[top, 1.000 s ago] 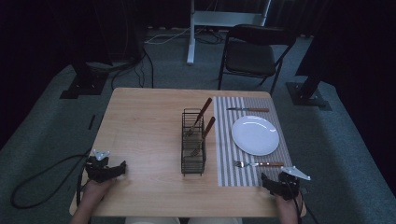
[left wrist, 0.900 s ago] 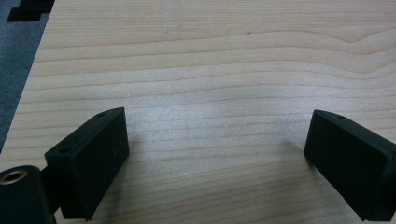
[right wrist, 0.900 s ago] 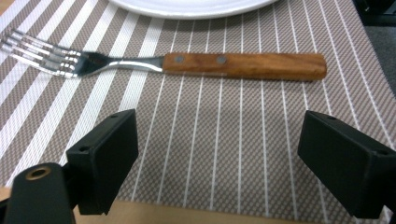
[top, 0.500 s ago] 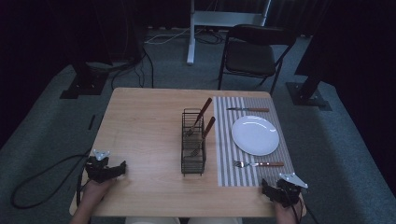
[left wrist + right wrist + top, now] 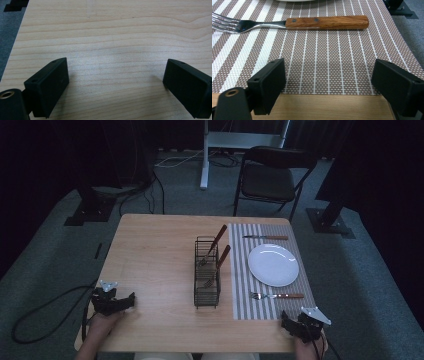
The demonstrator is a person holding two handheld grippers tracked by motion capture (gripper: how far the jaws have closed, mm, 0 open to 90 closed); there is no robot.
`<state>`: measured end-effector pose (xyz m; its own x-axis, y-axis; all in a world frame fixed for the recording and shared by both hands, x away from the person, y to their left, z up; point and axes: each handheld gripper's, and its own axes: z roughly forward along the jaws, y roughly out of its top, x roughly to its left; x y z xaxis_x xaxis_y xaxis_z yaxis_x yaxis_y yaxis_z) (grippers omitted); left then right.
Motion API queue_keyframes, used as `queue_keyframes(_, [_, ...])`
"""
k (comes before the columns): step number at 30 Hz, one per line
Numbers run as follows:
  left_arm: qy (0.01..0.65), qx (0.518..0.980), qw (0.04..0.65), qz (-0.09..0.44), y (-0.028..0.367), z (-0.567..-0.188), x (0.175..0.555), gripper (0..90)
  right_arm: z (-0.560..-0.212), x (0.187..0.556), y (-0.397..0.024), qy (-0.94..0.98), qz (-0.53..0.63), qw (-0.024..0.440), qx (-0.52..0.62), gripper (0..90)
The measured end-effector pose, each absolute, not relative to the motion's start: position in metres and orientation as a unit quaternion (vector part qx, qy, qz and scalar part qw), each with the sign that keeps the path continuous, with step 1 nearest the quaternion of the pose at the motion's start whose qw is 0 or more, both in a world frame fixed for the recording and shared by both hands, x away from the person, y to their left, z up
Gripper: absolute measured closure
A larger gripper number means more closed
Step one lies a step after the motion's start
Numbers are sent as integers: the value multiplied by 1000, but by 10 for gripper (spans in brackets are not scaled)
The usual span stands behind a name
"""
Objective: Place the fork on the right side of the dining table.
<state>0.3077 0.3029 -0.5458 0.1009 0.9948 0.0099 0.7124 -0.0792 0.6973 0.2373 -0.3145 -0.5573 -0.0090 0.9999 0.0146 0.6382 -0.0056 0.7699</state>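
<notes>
On the striped placemat [image 5: 243, 292] a white plate [image 5: 273, 264] lies between a knife [image 5: 266, 237] at its far side and a wooden-handled fork [image 5: 277, 295] [image 5: 292, 23] at its near side. A black wire caddy [image 5: 207, 272] beside the mat holds two wooden-handled utensils [image 5: 218, 246]. My left gripper [image 5: 125, 300] [image 5: 116, 83] rests open over bare wood at the table's near left corner. My right gripper [image 5: 289, 324] [image 5: 329, 82] stands open at the mat's near edge, just short of the fork, with nothing between its jaws.
The wooden table [image 5: 155, 260] stands on grey carpet. A black folding chair [image 5: 270, 177] and a white stand leg [image 5: 205, 155] are beyond its far edge. Dark stand bases [image 5: 85, 212] sit at both sides, and a cable [image 5: 45, 307] trails on the floor at left.
My right gripper has drawn back slightly toward the table's near edge. The left gripper has stayed where it was.
</notes>
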Motion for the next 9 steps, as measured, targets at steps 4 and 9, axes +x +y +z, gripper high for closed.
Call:
queue_keyframes(4, [620,689,276,256,303,-546,308,69,-557,237,-315,641,307,295,639,118])
queue_keyframes(9, [621,687,276,256,301,-546,307,69,-557,237,-314,640,307,295,639,118])
